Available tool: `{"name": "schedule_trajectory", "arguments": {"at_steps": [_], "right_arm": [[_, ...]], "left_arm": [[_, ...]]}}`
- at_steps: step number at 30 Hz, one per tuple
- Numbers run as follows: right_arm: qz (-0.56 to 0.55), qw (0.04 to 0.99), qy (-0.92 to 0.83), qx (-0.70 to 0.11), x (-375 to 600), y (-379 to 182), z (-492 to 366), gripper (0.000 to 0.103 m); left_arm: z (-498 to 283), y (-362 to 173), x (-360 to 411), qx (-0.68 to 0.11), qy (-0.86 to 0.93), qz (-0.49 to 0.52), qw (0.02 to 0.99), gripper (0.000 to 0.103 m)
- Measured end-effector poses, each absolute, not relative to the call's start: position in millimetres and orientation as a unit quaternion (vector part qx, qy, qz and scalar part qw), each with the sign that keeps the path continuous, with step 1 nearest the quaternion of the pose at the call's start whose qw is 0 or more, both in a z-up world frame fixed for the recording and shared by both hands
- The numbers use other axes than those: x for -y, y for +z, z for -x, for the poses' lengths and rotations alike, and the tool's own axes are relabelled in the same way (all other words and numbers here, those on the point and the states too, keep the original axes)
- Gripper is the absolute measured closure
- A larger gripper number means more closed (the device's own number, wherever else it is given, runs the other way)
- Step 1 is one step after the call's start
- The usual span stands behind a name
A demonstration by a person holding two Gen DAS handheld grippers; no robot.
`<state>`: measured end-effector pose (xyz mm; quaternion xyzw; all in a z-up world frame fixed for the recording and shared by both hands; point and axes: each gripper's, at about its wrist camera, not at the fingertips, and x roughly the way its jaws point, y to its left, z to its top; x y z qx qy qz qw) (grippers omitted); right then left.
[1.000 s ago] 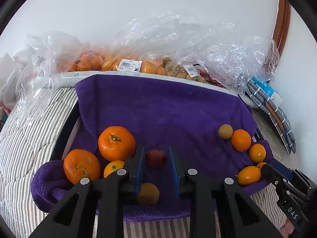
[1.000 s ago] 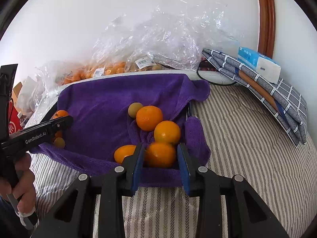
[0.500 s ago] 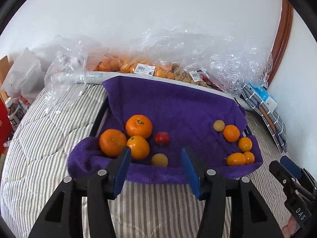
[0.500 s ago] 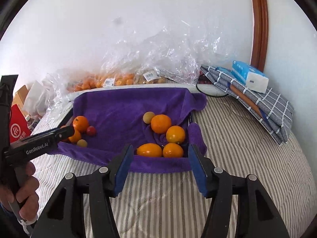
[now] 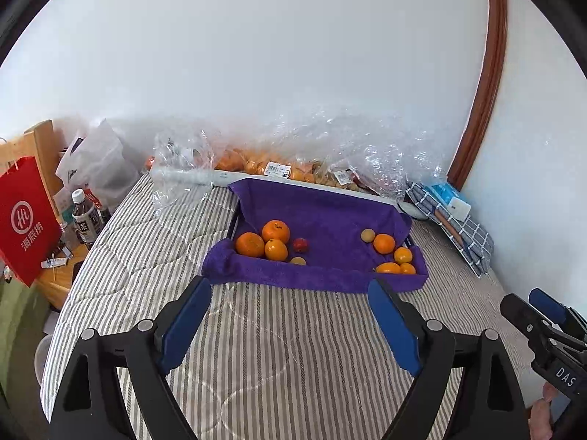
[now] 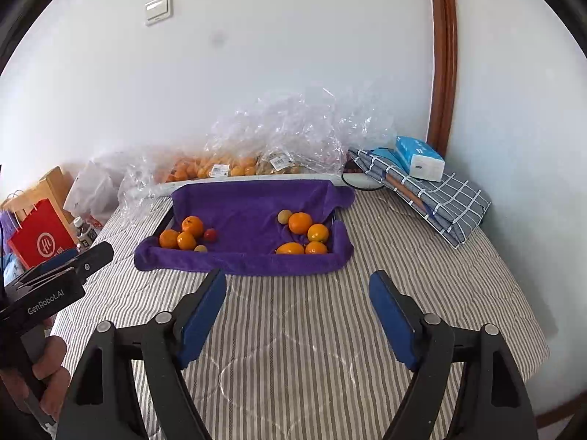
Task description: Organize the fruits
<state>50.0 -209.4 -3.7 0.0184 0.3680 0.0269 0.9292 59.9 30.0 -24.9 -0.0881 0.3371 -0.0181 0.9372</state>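
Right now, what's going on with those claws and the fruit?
Left claw open, empty. Right claw open, empty. Fruit in two clusters on purple towel. Nothing between claws and tray.

Tray (image 5: 414, 243) almost fully hidden under purple towel (image 5: 323, 216), only dark rim bits show. Small tan fruit (image 5: 298, 260) half hidden behind towel's front fold. Bagged fruit (image 5: 238, 159) at mid-frame blurred by crinkled plastic; label text too small to read. Right gripper (image 5: 543, 321) cut off at lower right edge. Red bag (image 5: 25, 220) cropped at left.
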Motion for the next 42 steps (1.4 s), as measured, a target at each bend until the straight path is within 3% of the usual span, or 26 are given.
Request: {"name": "schedule_trajectory", "arguments": {"at_steps": [3, 6, 42], "right_arm": [[-0.022, 0.938, 0.028, -0.344, 210, 8, -25, 0.004], [-0.007, 0.941, 0.018, -0.339, 208, 13, -13, 0.000], [-0.025, 0.941, -0.002, -0.338, 219, 25, 12, 0.000]], "left_arm": [[-41, -15, -29, -0.330, -0.016, 0.083, 0.940, 0.013], [-29, -8, -26, -0.321, -0.007, 0.070, 0.945, 0.011], [-6, 11, -18, -0.302, 0.016, 0.038, 0.953, 0.010]]}}
